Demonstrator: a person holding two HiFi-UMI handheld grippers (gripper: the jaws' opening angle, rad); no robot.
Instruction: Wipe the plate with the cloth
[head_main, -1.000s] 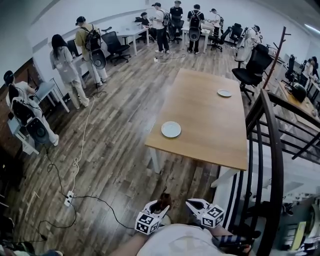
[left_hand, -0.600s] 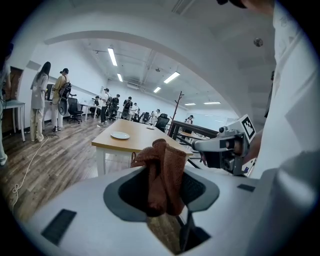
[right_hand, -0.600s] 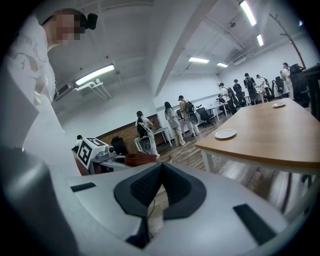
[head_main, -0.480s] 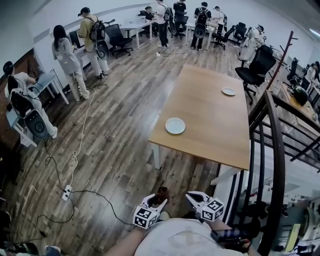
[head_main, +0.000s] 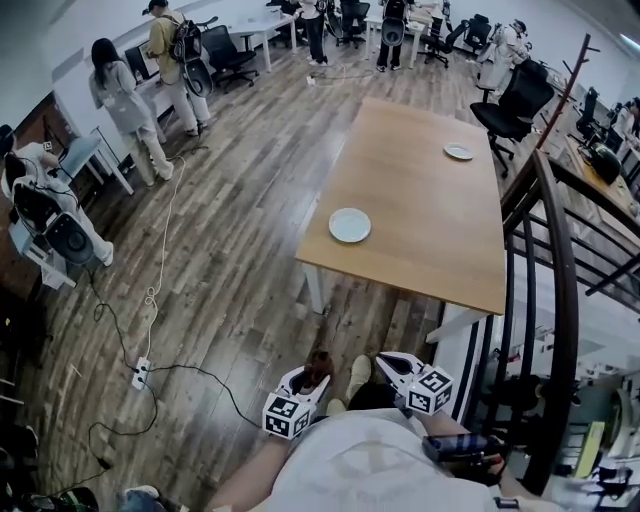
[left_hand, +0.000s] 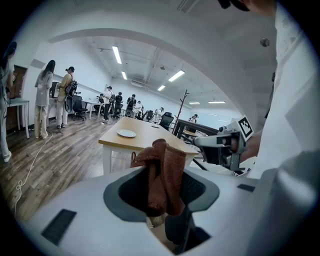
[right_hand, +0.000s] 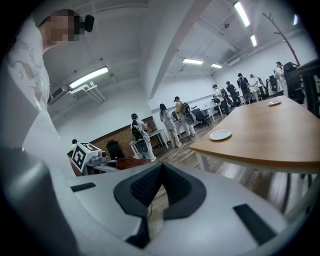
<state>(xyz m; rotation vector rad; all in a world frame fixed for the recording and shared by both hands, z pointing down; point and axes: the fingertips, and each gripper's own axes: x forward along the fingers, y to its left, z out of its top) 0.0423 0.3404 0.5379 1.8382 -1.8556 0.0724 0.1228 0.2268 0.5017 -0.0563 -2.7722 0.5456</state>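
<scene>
Standing on the plank floor (head_main: 250, 260) short of the table (head_main: 430, 230), the person carries both grippers low against the body. Left gripper (head_main: 306, 383): its jaws are closed on the rust-brown cloth (head_main: 319, 363). The left gripper view shows the cloth bunched in upright folds between the two dark pads (left_hand: 131, 187) and rising above them. Right gripper (head_main: 388, 364): the right gripper view shows its jaws pressed together at the tips, with nothing between them. Each gripper bears a marker cube (head_main: 430, 390) printed with black-and-white square patterns.

The plate (head_main: 350, 225), white and round, lies near the table's near left corner. It is well apart from both grippers, with bare floor and the table's near edge between. A second plate (head_main: 459, 152) sits toward the far right of the same tabletop.

Surroundings: a black railing (head_main: 548, 260) curves just beside the table's right side, and a black office chair (head_main: 515, 100) stands near its far right corner. A cable (head_main: 152, 297) trails across the floor at left to a white power strip (head_main: 140, 372). People (head_main: 120, 95) stand at desks along the far walls. One shoe (head_main: 357, 376) of the person shows between the two grippers.
</scene>
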